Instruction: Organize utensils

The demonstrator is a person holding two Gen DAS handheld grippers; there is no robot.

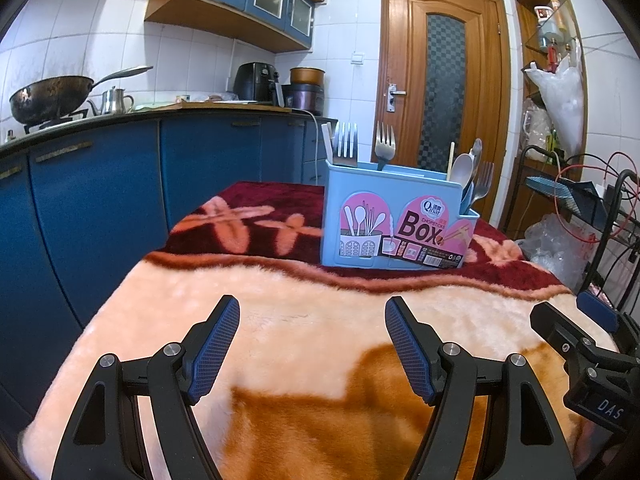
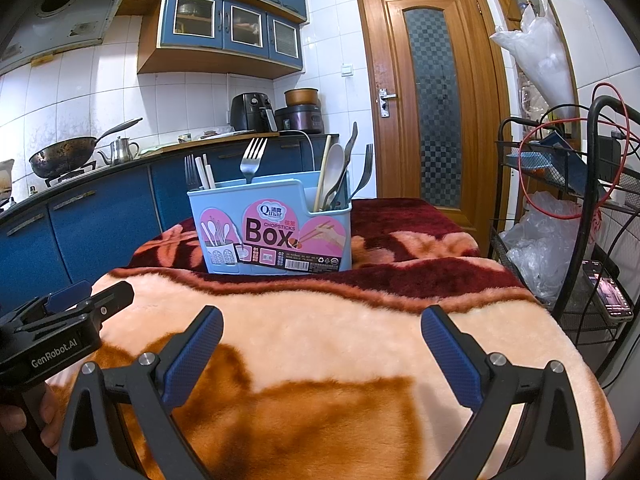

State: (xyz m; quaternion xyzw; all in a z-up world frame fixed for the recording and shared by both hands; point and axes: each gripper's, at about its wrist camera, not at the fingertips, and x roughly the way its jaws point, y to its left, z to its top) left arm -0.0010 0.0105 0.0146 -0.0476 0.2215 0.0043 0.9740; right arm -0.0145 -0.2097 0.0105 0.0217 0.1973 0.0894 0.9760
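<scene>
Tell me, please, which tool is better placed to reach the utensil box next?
Probably the right tool: the blue utensil box stands nearly straight ahead of its open pads, while it sits off to the right of the left tool.

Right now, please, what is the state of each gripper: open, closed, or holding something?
Left gripper: open, holding nothing, above the blanket.
Right gripper: open, holding nothing, pointing toward the blue chopsticks box.

Glossy pale-blue plastic box (image 2: 276,236), shiny metal forks (image 2: 253,160), plush fuzzy blanket (image 2: 320,340), varnished wooden door (image 2: 432,96)
</scene>
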